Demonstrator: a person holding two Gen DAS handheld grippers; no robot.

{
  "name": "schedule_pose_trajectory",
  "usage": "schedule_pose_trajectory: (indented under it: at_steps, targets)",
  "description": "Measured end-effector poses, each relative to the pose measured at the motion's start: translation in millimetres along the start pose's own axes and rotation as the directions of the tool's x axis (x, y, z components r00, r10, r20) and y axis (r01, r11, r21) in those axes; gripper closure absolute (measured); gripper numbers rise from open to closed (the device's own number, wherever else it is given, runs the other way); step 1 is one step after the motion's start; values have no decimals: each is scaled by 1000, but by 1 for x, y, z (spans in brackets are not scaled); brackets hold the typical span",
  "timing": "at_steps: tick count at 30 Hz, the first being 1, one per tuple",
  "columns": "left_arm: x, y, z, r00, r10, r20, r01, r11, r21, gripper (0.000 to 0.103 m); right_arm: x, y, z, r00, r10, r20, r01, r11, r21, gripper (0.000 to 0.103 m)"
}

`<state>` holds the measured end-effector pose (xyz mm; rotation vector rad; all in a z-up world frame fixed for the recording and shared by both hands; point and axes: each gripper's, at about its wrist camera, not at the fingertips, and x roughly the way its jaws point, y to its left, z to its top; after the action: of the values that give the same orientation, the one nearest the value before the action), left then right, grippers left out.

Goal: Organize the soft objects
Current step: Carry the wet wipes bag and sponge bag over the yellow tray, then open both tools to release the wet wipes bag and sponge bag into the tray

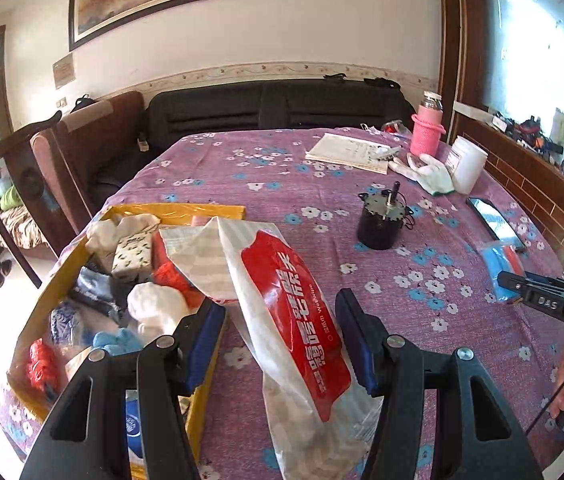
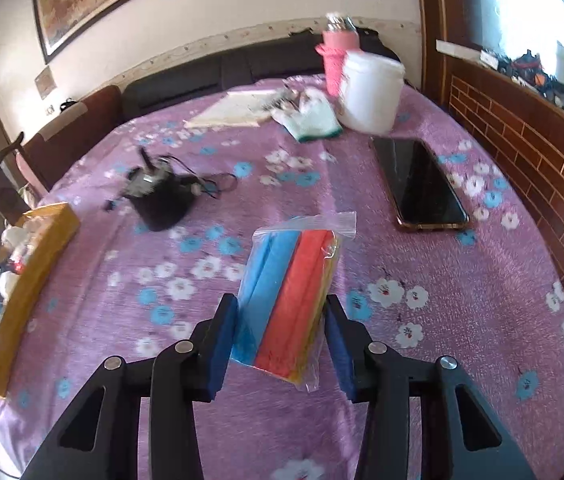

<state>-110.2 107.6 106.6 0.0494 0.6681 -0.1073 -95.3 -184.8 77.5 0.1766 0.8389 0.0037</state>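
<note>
The left gripper (image 1: 282,336) holds a soft white plastic pack of wet wipes with a big red label (image 1: 294,320). The pack hangs between its two blue pads, about half way open, and it looks lifted off the table. The top of the pack sticks up toward 12 o'clock, and its bottom droops down toward 6 o'clock. At about 9 o'clock from this gripper sits a yellow cardboard box (image 1: 45,292) full of soft things (white socks, red cloth, a small flowery tissue pack).

The right gripper (image 2: 279,336) has a clear zip bag of blue, red and yellow folded cloths (image 2: 286,300) between its blue pads. The pads squeeze the sides of the bag's near end. The rest of the bag points away toward 12 o'clock, over the purple cloth with white and blue flowers (image 2: 442,340) that covers the table.

At about 1 o'clock from the right gripper lies a black phone (image 2: 418,184). At 10 o'clock stands a small black round motor with wires (image 2: 161,196). Far off at 12 o'clock are a white plastic jar (image 2: 370,92) and a pink bottle (image 2: 336,60).
</note>
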Motion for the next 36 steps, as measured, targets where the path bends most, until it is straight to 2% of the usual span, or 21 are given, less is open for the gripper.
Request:
schedule_pose_trajectory:
  at_steps: [9,17,26,36]
  targets:
    - [-12,31,-9,1000,21,9,-20,998,-63,46,-30,64,9,996,85,29,-81,991,-105,56]
    - [-23,71,-16,995,91,26,-87,989,-123,46,-39,128,9,986,165,25,-156,965,-212,56]
    - [-21,115,-27,990,144,6,-140,970,-200,46,-39,191,5,973,232,-2,-220,922,-319,56]
    - [-10,159,-40,984,176,-35,-179,947,-266,46,-27,249,-2,962,269,-53,-268,883,-386,56]
